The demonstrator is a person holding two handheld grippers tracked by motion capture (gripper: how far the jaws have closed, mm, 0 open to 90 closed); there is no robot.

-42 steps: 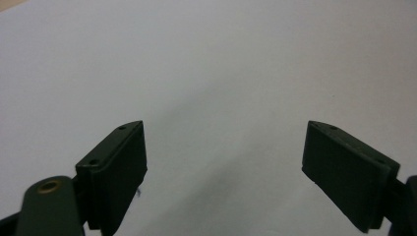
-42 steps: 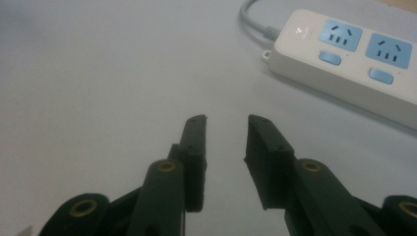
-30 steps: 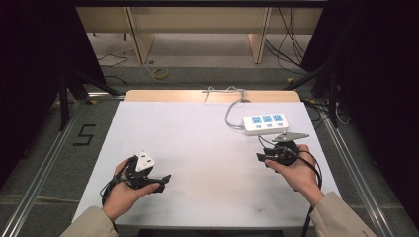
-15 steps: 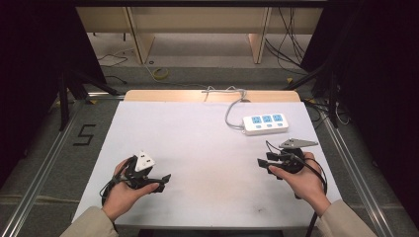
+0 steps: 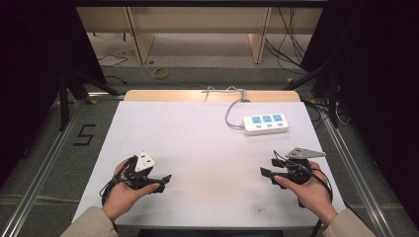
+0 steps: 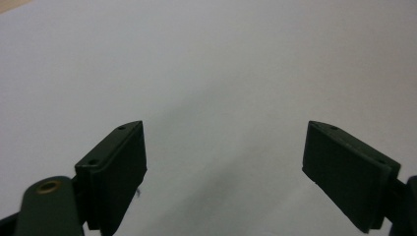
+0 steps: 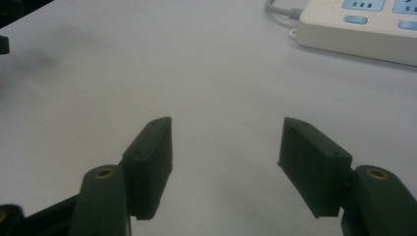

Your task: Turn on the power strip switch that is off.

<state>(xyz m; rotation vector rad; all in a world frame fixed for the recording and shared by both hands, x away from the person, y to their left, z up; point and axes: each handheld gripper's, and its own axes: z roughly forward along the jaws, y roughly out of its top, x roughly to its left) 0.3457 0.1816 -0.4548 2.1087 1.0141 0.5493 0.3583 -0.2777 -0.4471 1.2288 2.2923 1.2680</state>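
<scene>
**Both grippers empty, strip ahead**

Left gripper and right gripper hover low over the table, jaws wide, holding nothing. The power strip lies beyond the right fingers; likely approach it squarely, straddling its body.

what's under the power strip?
The power strip lies flat on the white table, its grey cable trailing toward the far edge. Whatever its body covers can't be seen.

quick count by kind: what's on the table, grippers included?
Power strips: 1, white with blue sockets
Grippers: 2, left gripper and right gripper, both open, nothing between the jaws
Total: 3
</scene>
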